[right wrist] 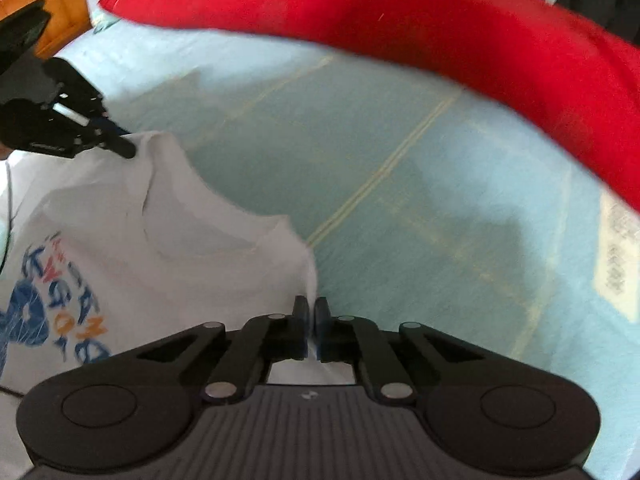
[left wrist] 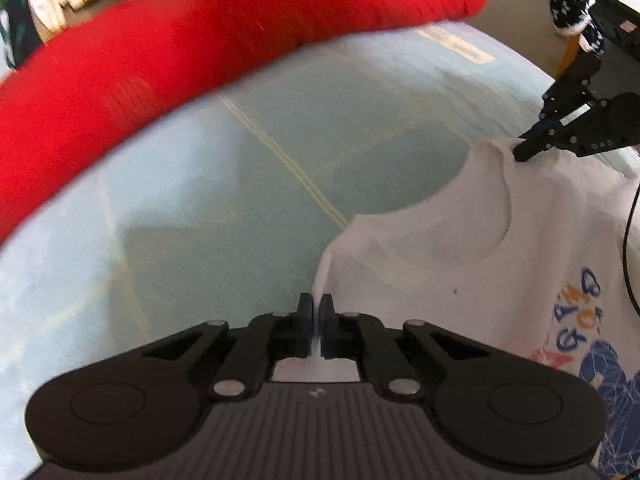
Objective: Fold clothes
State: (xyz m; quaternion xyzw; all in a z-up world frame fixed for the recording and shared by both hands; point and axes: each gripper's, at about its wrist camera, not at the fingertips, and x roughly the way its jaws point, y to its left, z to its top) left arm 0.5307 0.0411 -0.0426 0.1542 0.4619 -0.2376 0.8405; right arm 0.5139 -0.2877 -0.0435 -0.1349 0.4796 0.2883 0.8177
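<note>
Over the pale blue bed sheet (left wrist: 180, 220), each gripper (left wrist: 316, 312) (right wrist: 311, 312) pinches a shoulder of the white printed cotton T-shirt (left wrist: 500, 280) (right wrist: 120, 248); keeping both level should lay it flat.

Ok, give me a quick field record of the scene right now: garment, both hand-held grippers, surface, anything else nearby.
garment: white T-shirt with blue and orange print, neckline spread between the two grippers
left hand-held gripper: shut on the shirt's shoulder edge
right hand-held gripper: shut on the opposite shoulder edge
surface: pale blue sheet with yellowish stripes
nearby: red fabric lying across the far side
</note>
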